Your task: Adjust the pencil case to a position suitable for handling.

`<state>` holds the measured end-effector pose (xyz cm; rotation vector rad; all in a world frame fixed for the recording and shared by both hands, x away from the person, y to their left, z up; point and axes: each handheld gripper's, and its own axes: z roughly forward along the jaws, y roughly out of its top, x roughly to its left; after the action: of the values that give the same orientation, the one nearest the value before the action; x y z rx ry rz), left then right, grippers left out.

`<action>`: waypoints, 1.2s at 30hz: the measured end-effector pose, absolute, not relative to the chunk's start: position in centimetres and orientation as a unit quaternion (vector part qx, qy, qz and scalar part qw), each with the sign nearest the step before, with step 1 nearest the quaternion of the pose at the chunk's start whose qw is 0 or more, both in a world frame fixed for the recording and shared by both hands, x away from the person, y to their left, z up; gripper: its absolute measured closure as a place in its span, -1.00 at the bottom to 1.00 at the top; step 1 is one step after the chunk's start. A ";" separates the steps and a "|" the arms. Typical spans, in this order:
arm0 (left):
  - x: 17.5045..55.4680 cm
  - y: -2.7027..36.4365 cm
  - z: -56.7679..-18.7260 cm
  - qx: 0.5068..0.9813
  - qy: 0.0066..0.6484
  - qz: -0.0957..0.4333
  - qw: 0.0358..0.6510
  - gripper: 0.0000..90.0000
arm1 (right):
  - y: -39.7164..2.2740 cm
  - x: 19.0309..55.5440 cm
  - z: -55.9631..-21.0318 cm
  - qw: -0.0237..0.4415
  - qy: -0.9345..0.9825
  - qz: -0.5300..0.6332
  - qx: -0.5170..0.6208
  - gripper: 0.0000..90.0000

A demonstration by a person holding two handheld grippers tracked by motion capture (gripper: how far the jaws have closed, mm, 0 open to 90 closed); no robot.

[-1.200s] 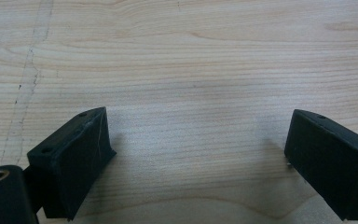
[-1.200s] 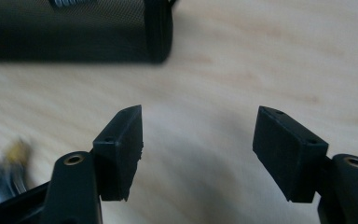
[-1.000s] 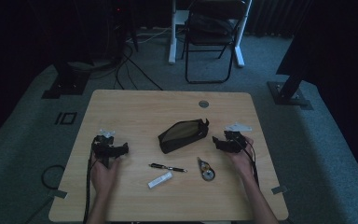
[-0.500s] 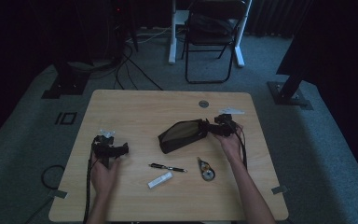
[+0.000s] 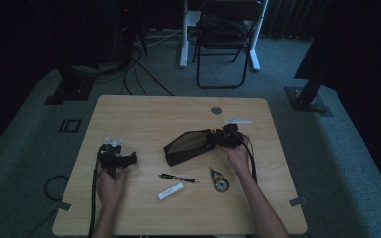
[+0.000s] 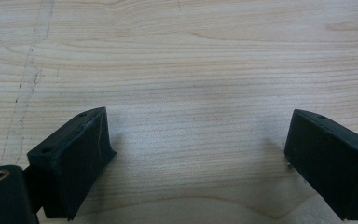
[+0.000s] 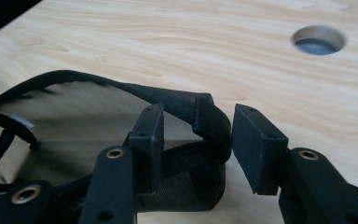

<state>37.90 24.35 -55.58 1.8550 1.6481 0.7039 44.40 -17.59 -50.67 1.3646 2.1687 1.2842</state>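
Gripping the mesh pouch (image 7: 98, 140) end, right hand-held gripper (image 7: 196, 140) has just closed — keep hold; left hand-held gripper (image 6: 196, 158) wide.

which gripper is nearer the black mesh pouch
Right. The right gripper is at the end of the black mesh pouch, jaws closed on its rim. The left gripper rests open on the table, well apart from it.

The counter (image 5: 144, 114) is pale wood with fine streaked grain. The pouch (image 5: 188, 146) is black-edged with olive-tan mesh. Both tools, left (image 5: 129, 158) and right (image 5: 213, 140), are matte black. A black pen (image 5: 178, 178) lies by a white stick (image 5: 170, 191). The floor (image 5: 25, 148) is grey-green carpet.
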 end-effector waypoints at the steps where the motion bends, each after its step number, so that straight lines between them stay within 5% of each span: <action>1: 37.9 24.3 -55.6 0.691 0.614 0.262 0.277 -0.84 | -17.0 43.8 -50.8 0.132 0.750 0.449 0.467 0.19; 14: 37.9 24.3 -55.6 0.690 0.615 0.263 0.277 -0.84 | -15.2 41.5 -51.5 0.110 0.752 0.468 0.451 -0.13; 25: 37.0 24.2 -55.4 0.709 0.582 0.262 0.300 -0.31 | -12.5 41.3 -51.7 0.104 0.754 0.461 0.456 0.01; 36: 36.0 24.3 -55.5 0.717 0.570 0.258 0.307 -0.33 | -10.1 42.1 -51.8 0.121 0.737 0.458 0.482 0.28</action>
<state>36.04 24.28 -55.49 1.8982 1.5070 0.6837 42.11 -10.08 -51.75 1.4076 2.1525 1.3387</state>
